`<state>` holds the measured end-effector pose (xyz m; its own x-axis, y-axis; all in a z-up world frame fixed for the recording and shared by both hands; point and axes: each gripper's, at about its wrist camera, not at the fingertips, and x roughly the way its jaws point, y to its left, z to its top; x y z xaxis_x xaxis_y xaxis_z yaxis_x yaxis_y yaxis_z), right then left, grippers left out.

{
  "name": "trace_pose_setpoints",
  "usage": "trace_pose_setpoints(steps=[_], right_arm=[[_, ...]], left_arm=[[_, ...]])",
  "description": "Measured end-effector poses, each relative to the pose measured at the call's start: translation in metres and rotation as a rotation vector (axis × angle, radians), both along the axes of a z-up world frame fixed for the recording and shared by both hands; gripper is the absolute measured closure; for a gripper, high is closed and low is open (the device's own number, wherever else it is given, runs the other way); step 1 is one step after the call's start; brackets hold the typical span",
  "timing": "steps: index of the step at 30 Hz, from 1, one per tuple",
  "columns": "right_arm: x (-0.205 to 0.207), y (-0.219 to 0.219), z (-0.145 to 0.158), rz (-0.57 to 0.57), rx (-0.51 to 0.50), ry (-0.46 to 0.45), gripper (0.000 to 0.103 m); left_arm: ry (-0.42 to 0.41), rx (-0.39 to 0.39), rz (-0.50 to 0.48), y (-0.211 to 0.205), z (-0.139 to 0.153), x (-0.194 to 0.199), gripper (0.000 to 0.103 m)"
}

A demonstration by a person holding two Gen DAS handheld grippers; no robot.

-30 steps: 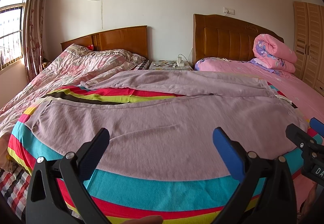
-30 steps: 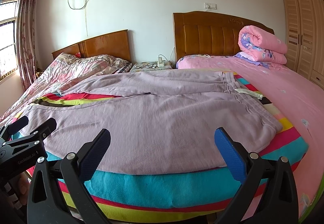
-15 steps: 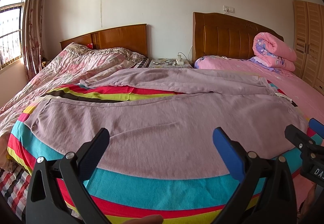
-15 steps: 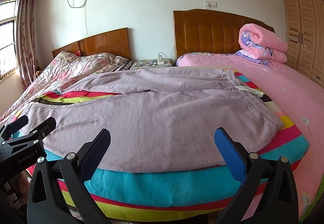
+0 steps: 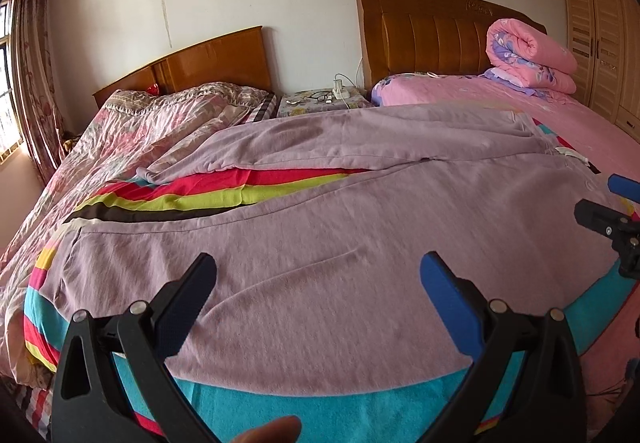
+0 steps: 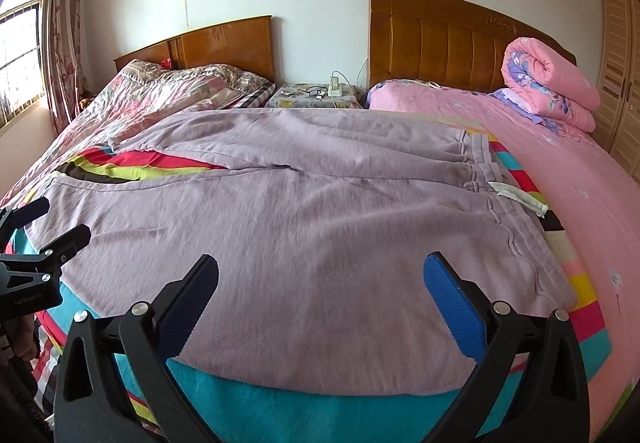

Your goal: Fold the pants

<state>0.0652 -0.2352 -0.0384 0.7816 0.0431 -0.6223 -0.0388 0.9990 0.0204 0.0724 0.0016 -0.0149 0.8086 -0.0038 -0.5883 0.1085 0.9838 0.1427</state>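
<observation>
Both tongs stand wide open and hold nothing: the left tongs (image 5: pixel 318 285) and the right tongs (image 6: pixel 320 287) each show two blue pads spread apart at the bottom of their own frames, above cloth and apparently not touching it. The step in hand appears to be the first grasp for a lengthwise fold. To do it well, each tongs should be lowered onto the near edge of the pants (image 6: pixel 320 211), one toward the cuff end and one toward the waist end, and should pinch both layers of the near leg only, not the striped blanket (image 6: pixel 304 415) beneath. A shallow bite at the hem line should keep the blanket out of the grip. Both ends should then rise and travel together, so that the near leg lands square on the far leg. The pants (image 5: pixel 320 267) lie flat and unfolded across the blanket on the bed, directly ahead of both tongs and filling the centre of each frame. In the right wrist view the waistband (image 6: pixel 486 167) sits at centre right and the legs run toward the left edge; the two legs part at left of centre, with blanket stripes showing between them. In the left wrist view the right tongs appear at the right edge, above the waist end.
</observation>
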Motion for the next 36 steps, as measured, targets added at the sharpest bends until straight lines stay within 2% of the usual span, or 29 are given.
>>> trace_pose_setpoints(steps=[4, 7, 10, 12, 15, 18, 21, 24, 28, 30, 32, 33, 34, 36], right_arm=[[0.056, -0.021, 0.002, 0.045, -0.022, 0.066, 0.004], [0.101, -0.041, 0.006, 0.107, -0.006, 0.084, 0.004], [0.158, -0.065, 0.008, 0.168, 0.030, 0.106, 0.004], [0.204, -0.080, 0.006, 0.214, 0.057, 0.129, 0.004], [0.278, -0.093, -0.006, 0.264, 0.023, 0.168, 0.004], [0.346, -0.095, -0.021, 0.319, -0.012, 0.214, 0.005], [0.400, -0.091, -0.029, 0.392, -0.028, 0.238, 0.013], [0.438, -0.080, -0.042, 0.462, -0.034, 0.295, 0.023], [0.465, -0.068, -0.062, 0.559, -0.051, 0.367, 0.038], [0.469, -0.065, -0.068, 0.593, -0.047, 0.388, 0.042], [0.466, -0.065, -0.066, 0.620, -0.024, 0.387, 0.055], [0.462, -0.063, -0.064, 0.627, -0.024, 0.387, 0.065], [0.456, -0.061, -0.061, 0.628, -0.039, 0.372, 0.080], [0.437, -0.053, -0.050, 0.612, -0.109, 0.316, 0.087]], left_arm=[[0.055, 0.032, 0.009, 0.001, 0.004, 0.048, 0.001], [0.184, -0.008, -0.014, 0.006, 0.002, 0.094, 0.001], [0.292, -0.136, -0.056, 0.016, 0.003, 0.140, 0.001], [0.327, -0.245, -0.056, 0.026, 0.005, 0.175, 0.001], [0.316, -0.412, 0.001, 0.039, 0.006, 0.229, 0.001], [0.336, -0.533, 0.084, 0.046, 0.000, 0.282, 0.001], [0.400, -0.579, 0.098, 0.040, -0.010, 0.324, 0.001], [0.437, -0.587, 0.057, 0.026, -0.018, 0.349, 0.001], [0.463, -0.572, 0.035, 0.006, -0.032, 0.366, 0.001], [0.471, -0.564, 0.013, -0.002, -0.036, 0.370, 0.001], [0.474, -0.552, -0.005, -0.010, -0.038, 0.373, 0.001], [0.476, -0.547, -0.010, -0.012, -0.040, 0.373, 0.001], [0.477, -0.546, -0.011, -0.013, -0.041, 0.373, 0.001], [0.475, -0.548, 0.001, -0.012, -0.044, 0.373, 0.001]])
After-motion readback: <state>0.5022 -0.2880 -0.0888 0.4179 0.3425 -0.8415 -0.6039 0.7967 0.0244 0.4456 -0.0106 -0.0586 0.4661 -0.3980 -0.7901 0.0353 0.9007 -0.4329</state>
